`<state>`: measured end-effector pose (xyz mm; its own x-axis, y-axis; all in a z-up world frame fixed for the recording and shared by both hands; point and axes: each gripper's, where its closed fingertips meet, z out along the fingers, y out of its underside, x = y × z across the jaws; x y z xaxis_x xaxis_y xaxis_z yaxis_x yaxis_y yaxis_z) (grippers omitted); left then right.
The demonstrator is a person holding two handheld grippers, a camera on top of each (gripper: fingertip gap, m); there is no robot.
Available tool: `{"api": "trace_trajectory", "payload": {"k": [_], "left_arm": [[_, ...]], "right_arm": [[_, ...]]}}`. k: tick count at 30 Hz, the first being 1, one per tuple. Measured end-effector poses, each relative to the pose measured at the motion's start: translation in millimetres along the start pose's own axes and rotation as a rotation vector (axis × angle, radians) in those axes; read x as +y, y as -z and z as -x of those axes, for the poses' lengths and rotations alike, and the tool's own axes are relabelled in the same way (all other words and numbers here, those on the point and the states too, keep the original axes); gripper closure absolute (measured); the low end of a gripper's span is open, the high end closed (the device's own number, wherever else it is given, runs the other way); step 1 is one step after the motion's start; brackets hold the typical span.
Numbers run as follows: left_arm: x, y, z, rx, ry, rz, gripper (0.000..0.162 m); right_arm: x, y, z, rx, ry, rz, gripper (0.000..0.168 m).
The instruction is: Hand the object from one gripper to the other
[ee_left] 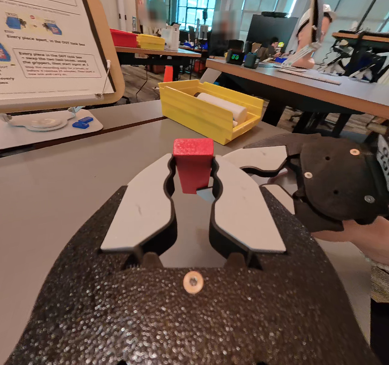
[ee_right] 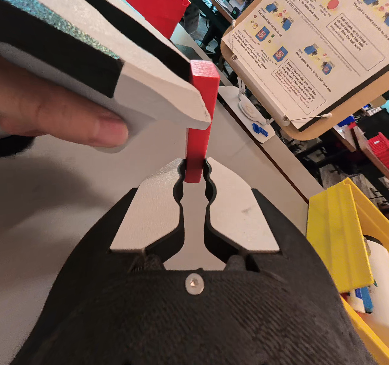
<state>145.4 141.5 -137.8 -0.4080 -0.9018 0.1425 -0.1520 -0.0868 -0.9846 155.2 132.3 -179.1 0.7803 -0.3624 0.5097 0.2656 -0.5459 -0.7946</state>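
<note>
Your left gripper point(ee_left: 192, 165) is clamped on the upper end of the long red wooden block point(ee_left: 193, 165), and your right gripper point(ee_right: 194, 170) pinches its lower end. So you're mid-handoff; left just needs to let go.

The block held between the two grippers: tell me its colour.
Red. The block shows best in the right wrist view, pinched at both ends.

The block point(ee_left: 193, 165) sits between both tools, with the bin point(ee_left: 207, 115) on the table point(ee_left: 63, 175) behind.
</note>
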Motion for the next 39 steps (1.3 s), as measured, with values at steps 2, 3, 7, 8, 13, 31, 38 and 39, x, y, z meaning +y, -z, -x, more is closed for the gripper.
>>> {"api": "trace_trajectory", "payload": {"k": [2, 3, 7, 8, 13, 31, 38, 39], "left_arm": [[-1.4, 0.1, 0.7, 0.057, 0.017, -0.013, 0.130], [-3.3, 1.1, 0.8, 0.096, 0.025, -0.023, 0.130], [-23.0, 20.0, -19.8, 0.443, 0.022, -0.140, 0.130], [-27.5, 29.2, -26.4, 0.539, 0.011, -0.176, 0.130], [-22.8, 63.4, -38.9, 0.827, -0.052, -0.214, 0.130], [-19.3, 42.3, -16.6, 0.609, -0.026, -0.132, 0.124], [-1.9, 14.9, -4.6, 0.350, 0.164, 0.114, 0.116], [3.0, 13.0, -5.2, 0.332, 0.180, 0.148, 0.119]], "right_arm": [[-2.0, 0.5, 2.4, -0.057, -0.031, -0.040, 0.152], [-4.4, 2.1, 3.6, -0.104, -0.056, -0.072, 0.152], [-19.9, 19.2, 8.6, -0.410, -0.322, -0.216, 0.112], [-25.3, 26.7, 10.7, -0.507, -0.397, -0.259, 0.107], [-41.3, 62.5, 30.9, -0.934, -0.634, -0.353, 0.118], [-31.6, 30.6, 23.4, -0.534, -0.271, -0.288, 0.136], [-19.1, 10.6, -5.7, -0.136, -0.062, -0.234, 0.136], [-17.8, 8.7, -2.9, -0.120, -0.021, -0.224, 0.136]]}}
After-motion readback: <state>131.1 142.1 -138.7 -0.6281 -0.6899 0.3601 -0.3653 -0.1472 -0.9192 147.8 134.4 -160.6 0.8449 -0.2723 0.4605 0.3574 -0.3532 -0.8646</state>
